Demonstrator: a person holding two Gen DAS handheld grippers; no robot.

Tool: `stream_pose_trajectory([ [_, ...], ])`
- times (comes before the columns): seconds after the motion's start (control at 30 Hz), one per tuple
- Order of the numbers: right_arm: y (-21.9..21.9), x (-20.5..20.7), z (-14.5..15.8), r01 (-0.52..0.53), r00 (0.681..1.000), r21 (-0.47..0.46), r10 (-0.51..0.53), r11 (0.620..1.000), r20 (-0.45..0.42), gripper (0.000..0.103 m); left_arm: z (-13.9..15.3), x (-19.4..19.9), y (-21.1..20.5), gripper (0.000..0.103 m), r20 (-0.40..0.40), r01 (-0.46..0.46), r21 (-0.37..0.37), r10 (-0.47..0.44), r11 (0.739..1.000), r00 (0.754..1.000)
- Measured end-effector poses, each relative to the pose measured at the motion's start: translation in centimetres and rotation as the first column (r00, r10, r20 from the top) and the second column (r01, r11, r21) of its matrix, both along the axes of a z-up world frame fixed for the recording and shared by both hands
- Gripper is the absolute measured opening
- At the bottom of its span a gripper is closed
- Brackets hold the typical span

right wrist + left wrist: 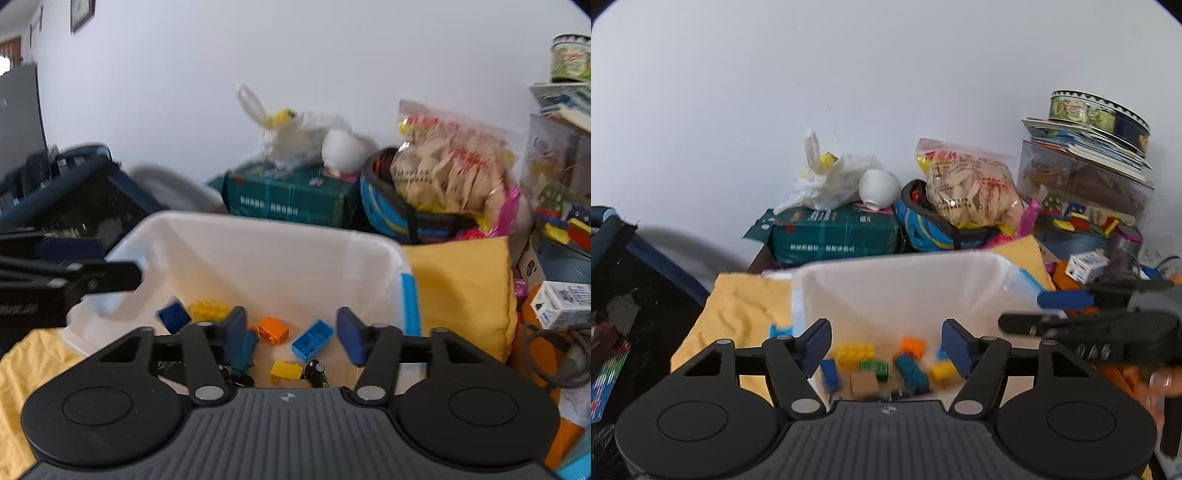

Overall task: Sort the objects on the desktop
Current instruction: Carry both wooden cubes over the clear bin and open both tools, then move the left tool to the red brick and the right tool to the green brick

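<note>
Writing is sparse and mostly unreadable: the green pack [834, 232] at the surface's far edge carries rows of white characters too small to make out, the clear snack bag [971, 188] beside it has red print I cannot read, and a small white carton [565, 304] toward the right edge bears blue marks.

A white plastic bin [897, 288], smooth-walled with rounded corners and a light blue rim, stands on a crumpled yellow cloth [746, 310] that covers the surface. The task's things, studded plastic bricks, lie loose on the bin's floor: a yellow brick [855, 355], an orange brick [911, 347], a green brick [874, 369], a teal brick [911, 373] and a light blue brick [312, 339] turned hollow side up. A tan block [864, 384] lies among them.

The left tongs [886, 349] hang over the bin with blue pads spread wide and nothing between them. The right tongs [291, 338] are also parted and empty above the bricks.

A white bowl [879, 190] lies tipped on the green pack next to a knotted white bag [827, 181]. At the far right corner a round printed tin [1097, 114] tops a stack of books on a clear box [1082, 184].
</note>
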State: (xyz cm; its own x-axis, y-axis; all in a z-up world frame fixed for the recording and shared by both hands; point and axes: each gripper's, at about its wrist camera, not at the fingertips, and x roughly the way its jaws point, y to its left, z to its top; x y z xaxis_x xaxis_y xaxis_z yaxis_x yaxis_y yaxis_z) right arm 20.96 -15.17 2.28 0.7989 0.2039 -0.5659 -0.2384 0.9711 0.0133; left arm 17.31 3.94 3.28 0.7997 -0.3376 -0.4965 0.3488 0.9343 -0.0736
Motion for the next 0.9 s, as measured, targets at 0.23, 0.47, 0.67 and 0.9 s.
stream_pose_trajectory([
  [0.23, -0.6, -4.1, -0.7, -0.046, 0.999, 0.053, 0.046, 0.998, 0.009, 0.064, -4.9, -6.2, 0.3, 0.070, -0.074, 0.040, 0.114, -0.032, 0.993, 0.997],
  [0.47, 0.5, -8.5, -3.6, -0.111, 0.994, -0.009, 0.110, 0.994, -0.026, 0.063, -10.2, -7.1, -2.5, 0.061, -0.164, 0.157, 0.281, -0.114, 0.947, 0.980],
  [0.67, 0.9, -10.5, -5.7, -0.108, 0.989, -0.016, 0.106, 0.994, -0.099, 0.062, -12.4, -4.7, -3.2, 0.031, -0.271, 0.188, 0.276, -0.111, 0.943, 0.956],
  [0.9, 0.4, -12.1, -6.6, -0.092, 0.989, -0.042, 0.086, 0.995, -0.116, 0.062, -11.5, -5.1, -0.5, 0.025, -0.329, 0.167, 0.078, -0.133, 0.983, 0.935],
])
